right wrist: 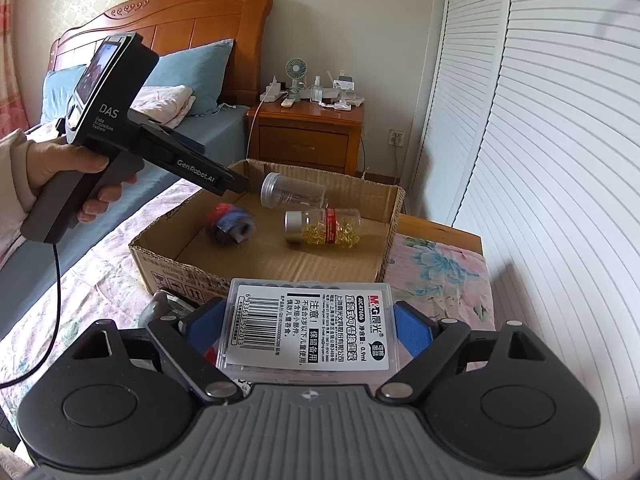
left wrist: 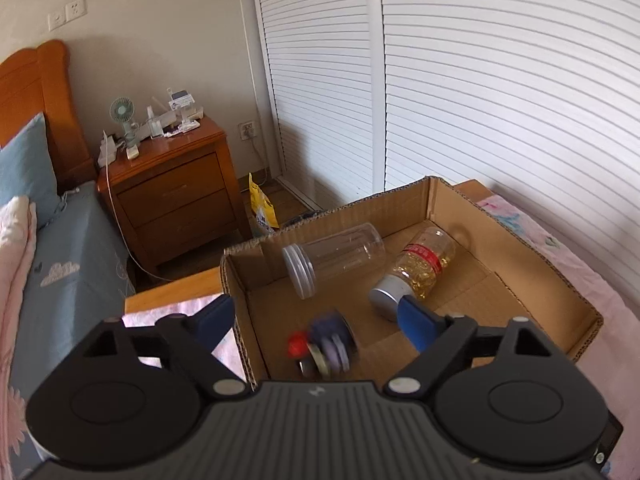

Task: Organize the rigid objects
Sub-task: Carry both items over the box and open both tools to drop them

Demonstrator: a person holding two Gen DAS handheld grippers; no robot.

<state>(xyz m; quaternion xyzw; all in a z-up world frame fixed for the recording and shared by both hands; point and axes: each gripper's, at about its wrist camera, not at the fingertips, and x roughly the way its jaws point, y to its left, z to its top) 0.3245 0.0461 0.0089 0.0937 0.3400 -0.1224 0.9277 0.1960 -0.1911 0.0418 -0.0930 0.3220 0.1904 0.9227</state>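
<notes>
Holding a flat plastic case clamped between its fingers, the right gripper waits just before the cardboard box on the bed. The left gripper hovers over the box with fingers apart and empty. I judge the next move is carrying the case over the near wall and releasing it beside the two jars.

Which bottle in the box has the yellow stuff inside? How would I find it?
Find the open cardboard box on the flowery bedspread. Two jars lie on their sides inside; the capsule bottle is the nearer one, with a silver cap, red label and golden contents, while the empty clear jar holds nothing.
</notes>
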